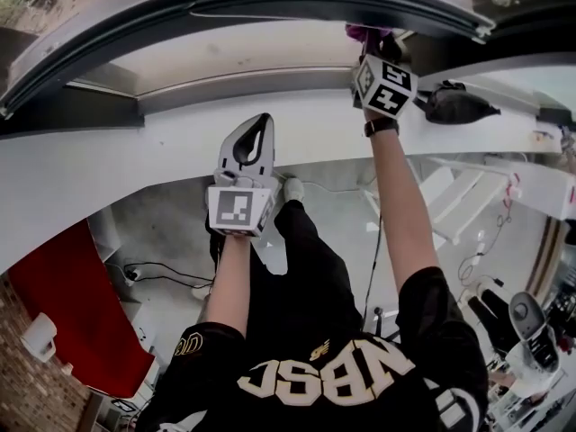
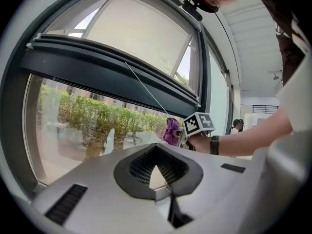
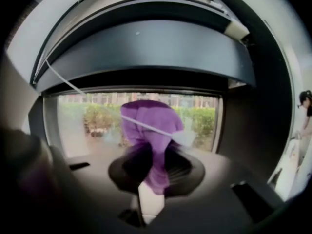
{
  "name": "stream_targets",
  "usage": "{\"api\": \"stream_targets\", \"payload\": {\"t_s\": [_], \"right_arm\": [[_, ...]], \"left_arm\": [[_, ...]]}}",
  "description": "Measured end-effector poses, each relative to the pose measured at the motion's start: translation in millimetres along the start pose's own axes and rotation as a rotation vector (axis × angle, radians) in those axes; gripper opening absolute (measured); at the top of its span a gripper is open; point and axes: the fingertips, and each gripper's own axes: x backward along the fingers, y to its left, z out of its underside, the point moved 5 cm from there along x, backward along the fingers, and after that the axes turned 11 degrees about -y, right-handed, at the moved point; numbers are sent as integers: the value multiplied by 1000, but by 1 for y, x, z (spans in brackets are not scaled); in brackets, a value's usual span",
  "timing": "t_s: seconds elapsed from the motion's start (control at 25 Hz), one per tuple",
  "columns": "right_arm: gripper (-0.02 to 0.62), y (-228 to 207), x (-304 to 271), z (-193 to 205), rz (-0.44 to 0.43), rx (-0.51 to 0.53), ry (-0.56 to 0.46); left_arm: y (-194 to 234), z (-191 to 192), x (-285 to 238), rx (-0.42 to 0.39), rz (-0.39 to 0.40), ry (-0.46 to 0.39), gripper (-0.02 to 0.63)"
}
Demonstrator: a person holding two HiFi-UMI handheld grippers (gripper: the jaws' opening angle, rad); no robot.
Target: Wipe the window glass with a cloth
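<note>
Cloth (image 3: 148, 118) pinched in right tongs (image 3: 152, 155) at window glass (image 3: 78, 116) | left tongs (image 2: 156, 150) closed, empty | risk: blind cord (image 3: 97, 104), seemingly across cloth, snags.

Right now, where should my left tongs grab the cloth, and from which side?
Probably the loose bunch of the cloth beyond the right tongs, coming from the left: the lower end is pinched there, and the bunch sticks out free.

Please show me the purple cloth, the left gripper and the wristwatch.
purple cloth (image 3: 151, 126): right gripper view, its bunched middle.
left gripper (image 1: 261, 124): head view, midway between its fingertips.
wristwatch (image 2: 215, 145): left gripper view, its dark band.
</note>
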Motion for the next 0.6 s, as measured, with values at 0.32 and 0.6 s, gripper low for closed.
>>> {"api": "stream_targets", "payload": {"t_s": [0.32, 0.6], "right_arm": [[72, 34, 6, 20, -11, 3, 24], [72, 260, 37, 29, -358, 94, -11]], "left_arm": [[30, -8, 17, -50, -41, 15, 18], [113, -38, 86, -61, -122, 26, 18]]}}
